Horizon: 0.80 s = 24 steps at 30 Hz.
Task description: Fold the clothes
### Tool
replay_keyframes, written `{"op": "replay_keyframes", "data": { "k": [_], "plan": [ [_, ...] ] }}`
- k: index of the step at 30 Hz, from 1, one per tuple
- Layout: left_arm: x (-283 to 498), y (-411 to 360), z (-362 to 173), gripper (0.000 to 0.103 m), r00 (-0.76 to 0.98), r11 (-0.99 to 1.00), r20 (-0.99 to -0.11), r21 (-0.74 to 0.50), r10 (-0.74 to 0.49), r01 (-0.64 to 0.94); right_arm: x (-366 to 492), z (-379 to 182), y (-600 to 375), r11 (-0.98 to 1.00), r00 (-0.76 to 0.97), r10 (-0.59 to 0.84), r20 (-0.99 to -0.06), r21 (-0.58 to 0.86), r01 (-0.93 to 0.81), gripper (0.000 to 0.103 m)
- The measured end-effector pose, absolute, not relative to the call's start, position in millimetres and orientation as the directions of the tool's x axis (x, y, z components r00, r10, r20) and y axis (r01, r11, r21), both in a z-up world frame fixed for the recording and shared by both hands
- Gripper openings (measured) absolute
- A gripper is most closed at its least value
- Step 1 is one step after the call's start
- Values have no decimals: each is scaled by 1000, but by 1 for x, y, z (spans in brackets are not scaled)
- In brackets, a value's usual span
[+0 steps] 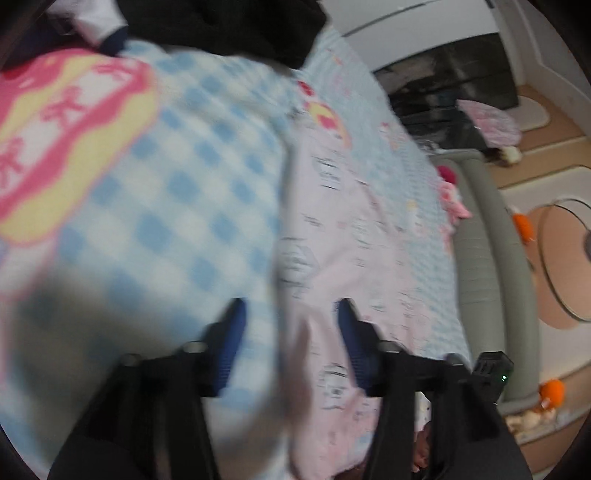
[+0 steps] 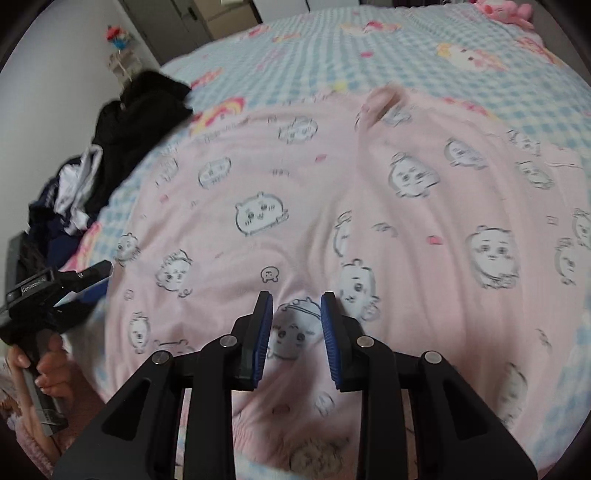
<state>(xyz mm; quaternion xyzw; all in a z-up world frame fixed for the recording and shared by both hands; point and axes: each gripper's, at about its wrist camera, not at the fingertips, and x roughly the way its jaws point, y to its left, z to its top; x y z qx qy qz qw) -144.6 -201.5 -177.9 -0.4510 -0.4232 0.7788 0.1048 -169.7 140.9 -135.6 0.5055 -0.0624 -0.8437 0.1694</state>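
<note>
Currently the pink garment [image 2: 332, 206], printed with cartoon faces, lies spread across the bed [image 2: 424, 48], which wears a blue-and-white checked cover.

Right wrist view: right gripper [image 2: 296, 299] hovers just above the near part of the garment, jaws parted with a moderate gap, nothing between the blue pads [image 2: 262, 332]. A ridge of cloth stands up near the far middle of the garment. This view alone shows the garment's full spread. It also shows the left gripper [image 2: 99, 268] from outside, at the garment's left edge, with a hand [image 2: 48, 369] wrapped round its handle. A dark pile of clothes [image 2: 122, 147] sits on the bed's left edge, and a pink plush toy [image 2: 506, 9] on the far corner.

Left wrist view: heavily blurred. Left gripper jaws stand wide apart, empty, straddling the boundary between checked cover and pink garment edge. Contact with the cloth: cannot tell. Only this view shows the room beside the bed: a grey padded rail [image 1: 487, 266] and the floor [image 1: 546, 122] beyond it.
</note>
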Motion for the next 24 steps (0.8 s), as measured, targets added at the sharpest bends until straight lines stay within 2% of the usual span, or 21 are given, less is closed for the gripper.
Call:
{"op": "replay_keyframes", "data": {
  "k": [2, 4, 6, 8, 11, 15, 18, 20, 22, 23, 24],
  "plan": [
    [-147, -190, -176, 56, -553, -660, -635, -727, 540, 190, -163, -130, 153, -938, -455, -346, -820, 286, 197, 35],
    [-151, -173, -174, 45, -527, -700, -656, -698, 540, 151, -160, -131, 158, -933, -449, -358, -819, 300, 198, 38],
    [-155, -157, -172, 12, -505, -745, -685, -657, 526, 116, -162, -141, 152, -936, -412, -347, -842, 279, 216, 39],
    [-154, -148, -170, 3, -502, -814, -743, -567, 442, 123, -161, -149, 147, -939, -400, -333, -854, 263, 220, 39],
    [-144, -154, -169, 3, -497, -852, -795, -490, 349, 185, -157, -150, 148, -940, -414, -334, -847, 269, 209, 39],
    [-131, -167, -165, 6, -515, -819, -781, -524, 353, 233, -152, -141, 158, -951, -444, -305, -842, 247, 185, 39],
    [-117, -174, -154, 7, -571, -824, -770, -500, 283, 266, -150, -139, 158, -956, -447, -286, -848, 220, 196, 39],
    [-115, -166, -137, 7, -634, -857, -735, -468, 241, 216, -149, -137, 152, -950, -444, -300, -844, 222, 220, 39],
    [-120, -144, -121, 9, -665, -877, -685, -471, 299, 90, -149, -138, 139, -947, -433, -299, -851, 206, 248, 39],
    [-124, -131, -117, 17, -663, -882, -668, -470, 338, 24, -150, -140, 132, -945, -427, -295, -855, 196, 260, 39],
    [-127, -117, -117, 35, -651, -890, -669, -455, 360, -25, -151, -141, 125, -944, -422, -291, -859, 186, 273, 39]
  ]
}}
